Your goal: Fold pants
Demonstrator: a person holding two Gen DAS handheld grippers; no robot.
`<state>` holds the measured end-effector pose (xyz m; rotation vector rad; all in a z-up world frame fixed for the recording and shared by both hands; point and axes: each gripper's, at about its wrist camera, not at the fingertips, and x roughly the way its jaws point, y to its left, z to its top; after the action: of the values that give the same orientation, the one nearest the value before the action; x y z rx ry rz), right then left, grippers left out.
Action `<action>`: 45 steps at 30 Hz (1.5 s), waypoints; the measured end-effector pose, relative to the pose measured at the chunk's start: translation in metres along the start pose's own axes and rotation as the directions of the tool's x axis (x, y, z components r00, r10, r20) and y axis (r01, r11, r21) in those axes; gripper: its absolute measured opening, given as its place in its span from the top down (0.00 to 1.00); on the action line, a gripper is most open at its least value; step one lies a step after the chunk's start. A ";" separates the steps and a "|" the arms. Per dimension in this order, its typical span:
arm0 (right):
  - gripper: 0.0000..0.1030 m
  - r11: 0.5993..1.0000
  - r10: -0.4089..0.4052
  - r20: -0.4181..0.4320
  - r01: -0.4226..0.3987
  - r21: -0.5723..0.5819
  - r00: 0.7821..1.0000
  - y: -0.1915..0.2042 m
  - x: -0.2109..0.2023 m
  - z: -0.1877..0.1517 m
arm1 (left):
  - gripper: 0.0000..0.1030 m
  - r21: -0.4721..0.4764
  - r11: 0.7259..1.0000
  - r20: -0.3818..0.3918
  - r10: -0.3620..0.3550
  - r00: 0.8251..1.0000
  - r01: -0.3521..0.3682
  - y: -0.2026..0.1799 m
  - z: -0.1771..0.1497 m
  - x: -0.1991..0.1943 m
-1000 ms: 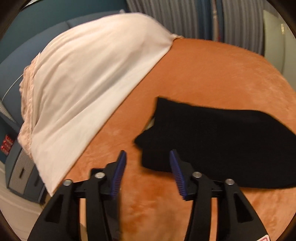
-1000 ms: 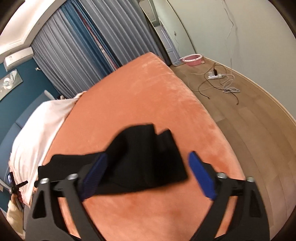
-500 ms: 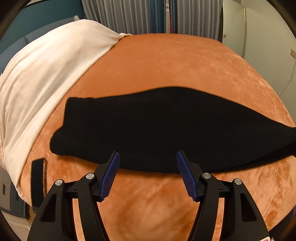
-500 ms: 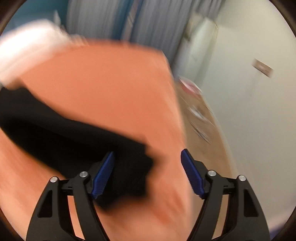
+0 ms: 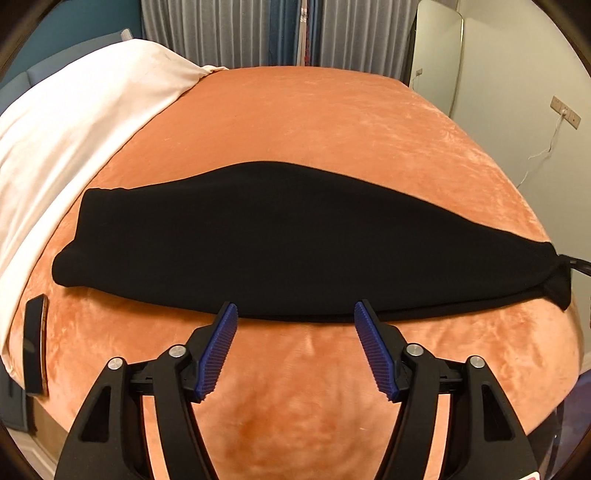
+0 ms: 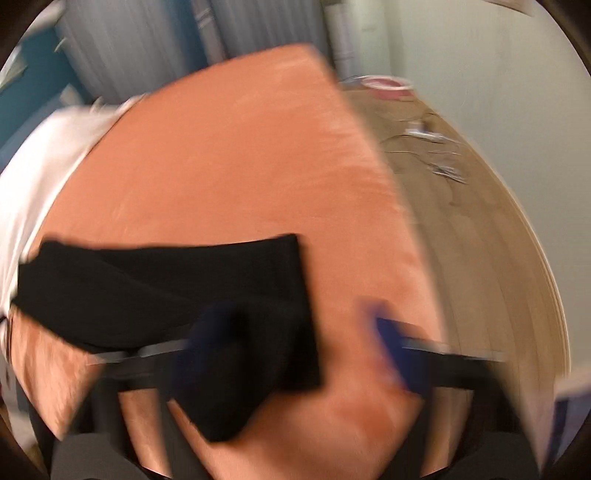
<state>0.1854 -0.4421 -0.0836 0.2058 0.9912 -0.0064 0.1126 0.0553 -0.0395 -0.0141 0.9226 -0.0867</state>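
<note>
The left gripper (image 5: 293, 314) is wide open, its two blue ribbed pads spread apart with nothing between them; the fingertips sit just at the near edge of the black pants (image 5: 280, 240), and contact cannot be confirmed. The right gripper (image 6: 295, 332) appears spread, with one blue pad over the black fabric and the other over bare blanket, but the right wrist view is heavily motion-blurred and whether the pads touch or pinch the fabric cannot be told. The pants lie flat as one long, narrow strip across the orange plush blanket (image 5: 332, 129), running from left to right, with the right end bunched near the blanket's edge. In the right wrist view the pants (image 6: 166, 288) show a squared end near the gripper, and a further portion of fabric extends toward the lower frame. A cream-white sheet (image 5: 66, 129) covers the far left part of the bed. A dark phone (image 5: 35, 347) lies at the blanket's left edge. Grey curtains (image 5: 258, 33) hang behind the bed, and a wooden floor (image 6: 480, 221) with loose cables and a pink basin (image 6: 384, 83) lies to the right. The left gripper points forward and slightly down across the blanket toward the middle of the pants.
</note>
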 end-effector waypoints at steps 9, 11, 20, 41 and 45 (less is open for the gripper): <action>0.40 0.782 -0.327 0.344 0.456 -0.425 0.880 0.041 -0.072 -0.081 | 0.36 -0.018 1.000 -0.013 -0.018 1.000 0.018 -0.010 -0.005 -0.008; 0.32 0.736 -0.452 0.284 0.534 -0.415 0.845 0.019 -0.056 -0.115 | 0.36 -0.016 0.999 -0.029 -0.040 0.999 0.040 -0.017 -0.009 -0.004; 0.16 0.976 0.119 0.147 -0.143 0.166 0.982 -0.034 -0.072 -0.050 | 0.36 0.026 0.991 -0.035 -0.130 0.991 0.131 -0.067 -0.015 -0.007; 0.44 0.990 -0.094 0.206 0.070 0.121 0.974 0.007 -0.030 -0.037 | 0.35 -0.063 0.997 -0.054 -0.051 0.997 0.048 -0.038 -0.019 0.004; 0.44 0.981 -0.044 0.130 0.019 0.191 0.991 0.005 -0.019 -0.054 | 0.35 -0.152 0.988 -0.062 -0.006 0.998 -0.004 -0.015 -0.017 0.014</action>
<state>0.1308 -0.4292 -0.0957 0.3602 0.8602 -0.1425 0.1066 0.0392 -0.0601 -0.1545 0.9903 -0.0171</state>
